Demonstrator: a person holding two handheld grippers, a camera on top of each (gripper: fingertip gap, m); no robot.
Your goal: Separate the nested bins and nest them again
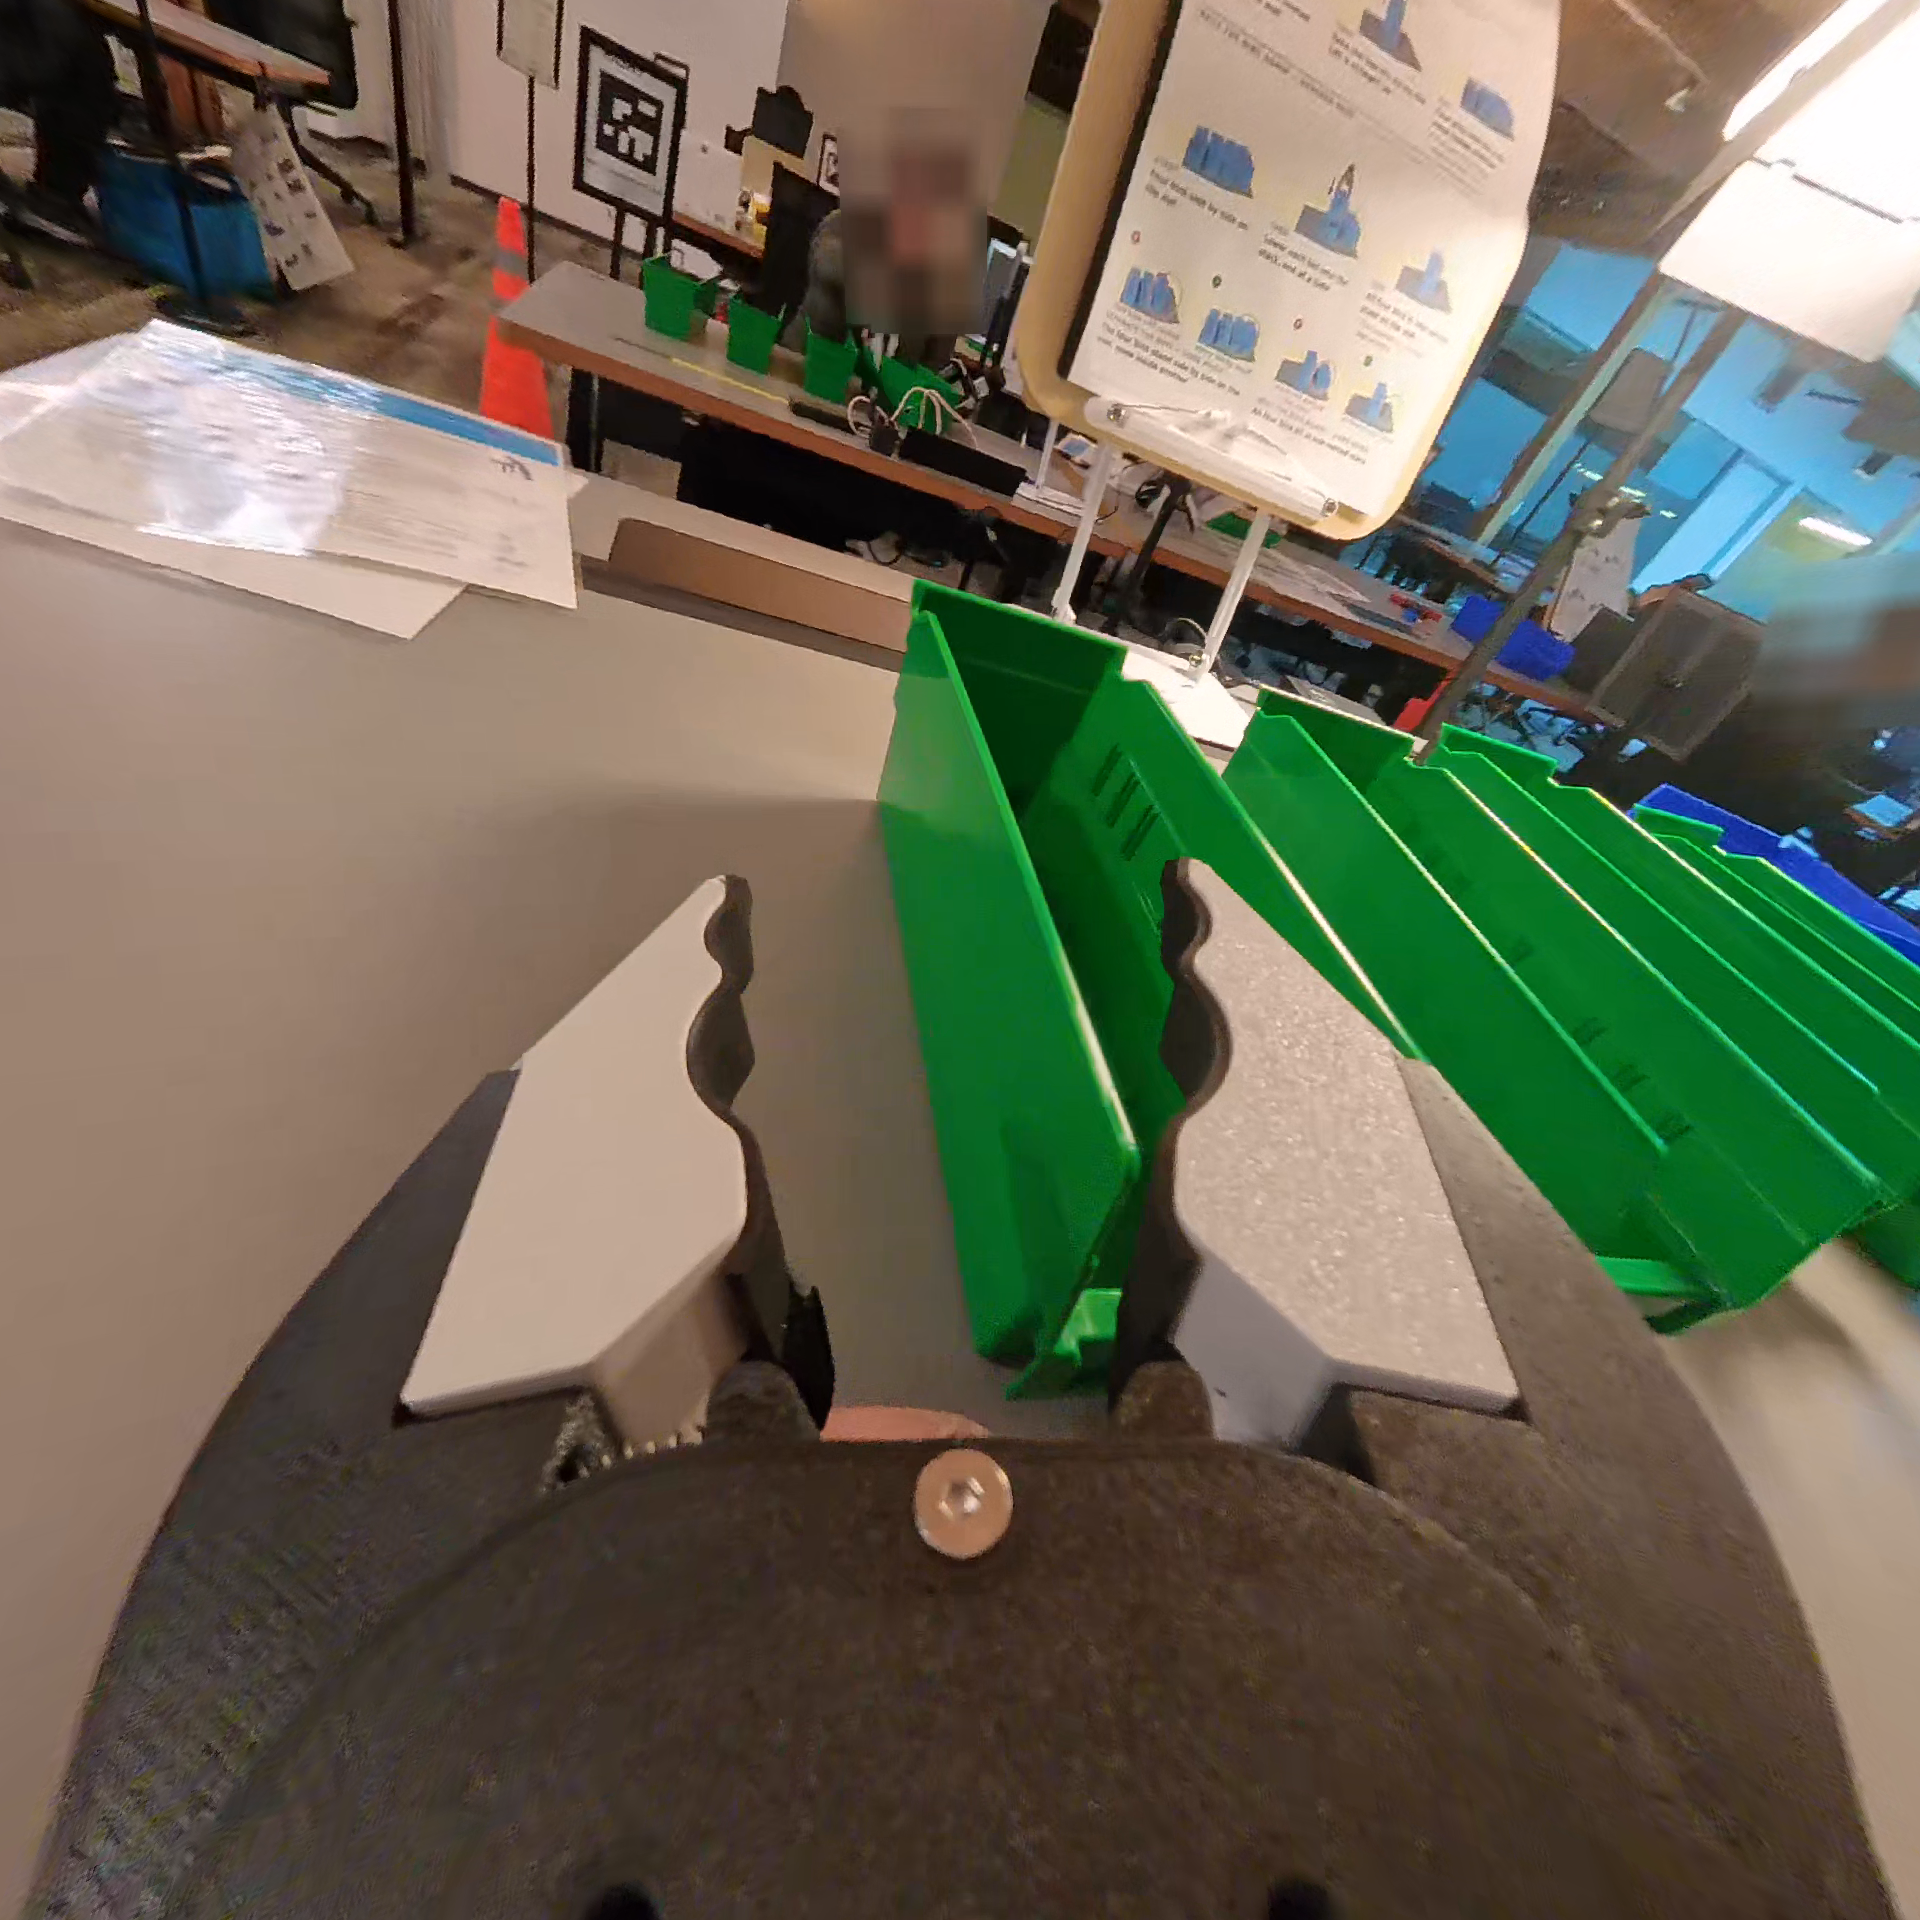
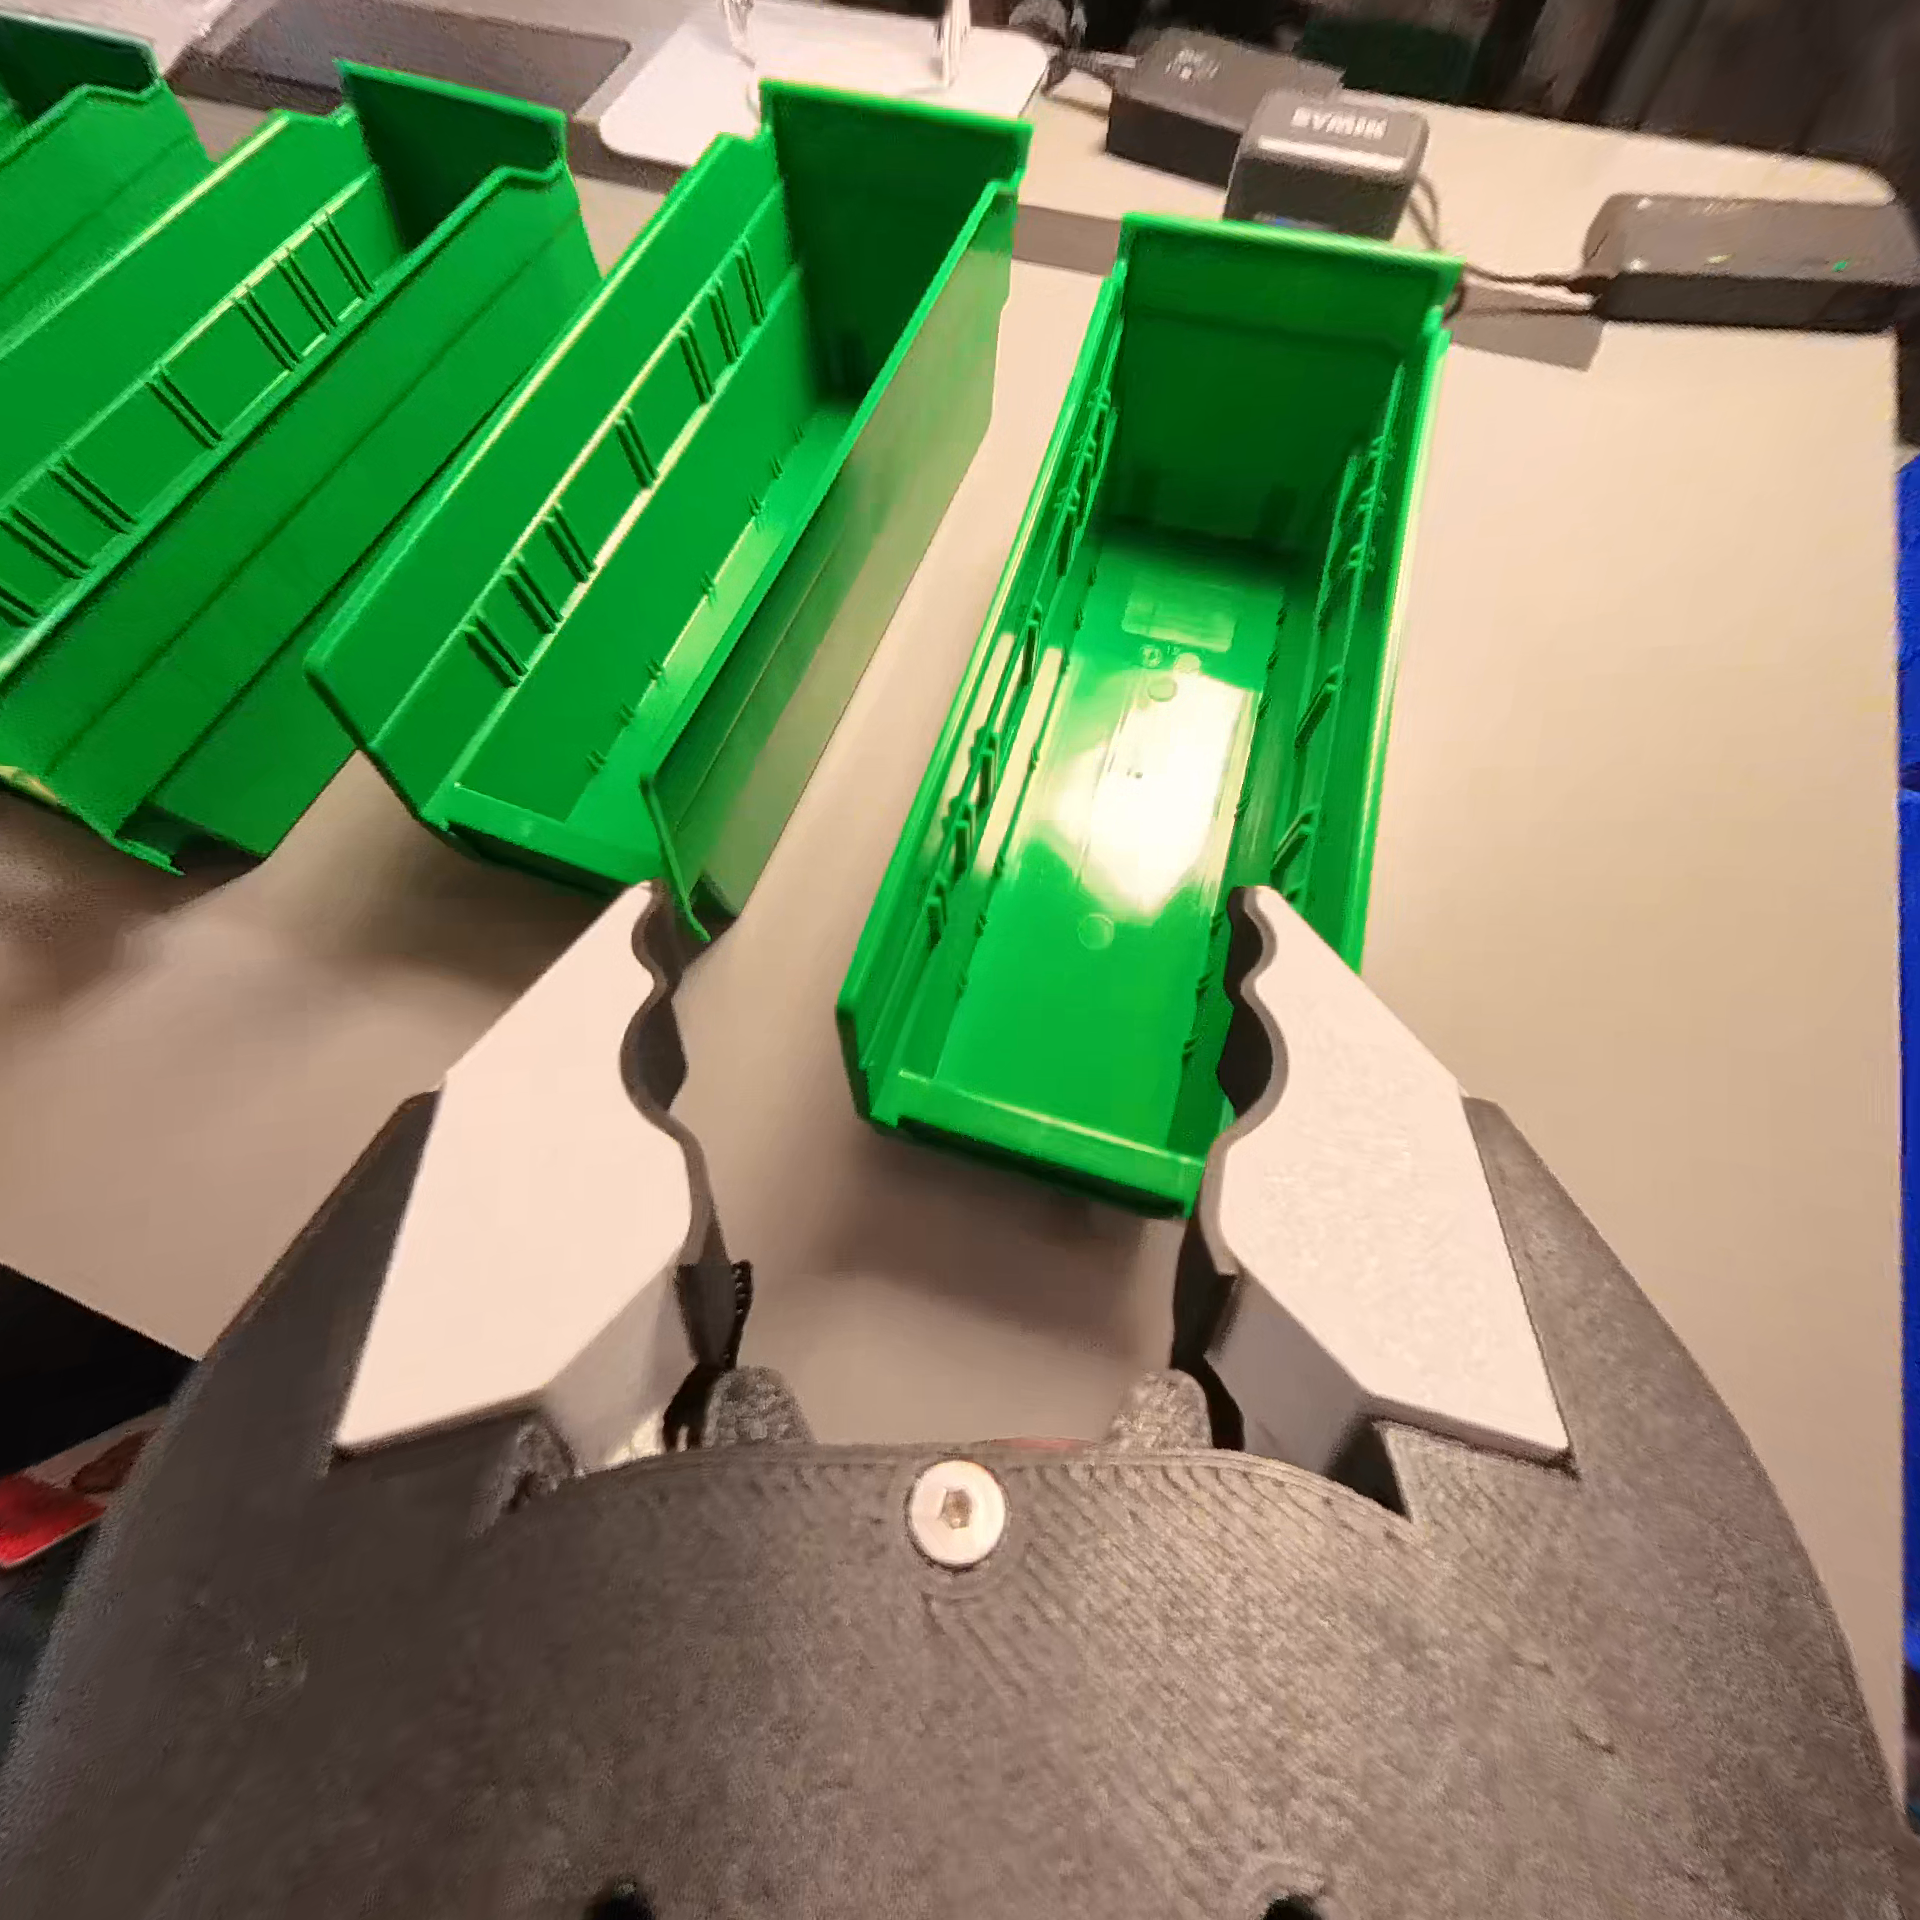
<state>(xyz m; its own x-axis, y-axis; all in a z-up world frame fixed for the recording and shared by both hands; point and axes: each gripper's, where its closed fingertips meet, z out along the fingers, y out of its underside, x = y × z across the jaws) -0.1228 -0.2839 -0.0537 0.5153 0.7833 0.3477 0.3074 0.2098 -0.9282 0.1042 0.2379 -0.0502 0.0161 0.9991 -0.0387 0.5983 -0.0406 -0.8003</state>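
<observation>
1. Left gripper (image 1: 951, 904), grey fingers with dark wavy pads: held low and level over the grey tabletop (image 1: 364, 831), jaws wide. They straddle the left wall of the nearest long green plastic bin (image 1: 997, 1018); left pad stands clear of the wall, right finger sits inside the bin. Nothing clamped.
2. Right gripper (image 2: 945, 914): tilted down at the table from above, jaws wide, nothing between the pads pressed. Right fingertip (image 2: 1262, 935) overlaps the near right corner of the rightmost green bin (image 2: 1143, 727).
3. That rightmost bin stands alone, upright, with a bare glossy floor.
4. Just left of it, a second green bin (image 2: 644, 499), apart from the first.
5. Farther left, more green bins (image 2: 239, 416) side by side; whether nested, cannot tell.
6. Beyond: dark power bricks (image 2: 1320, 156) at the table's far edge; clipboard with an instruction sheet (image 1: 1299, 239); loose papers (image 1: 260, 468).
</observation>
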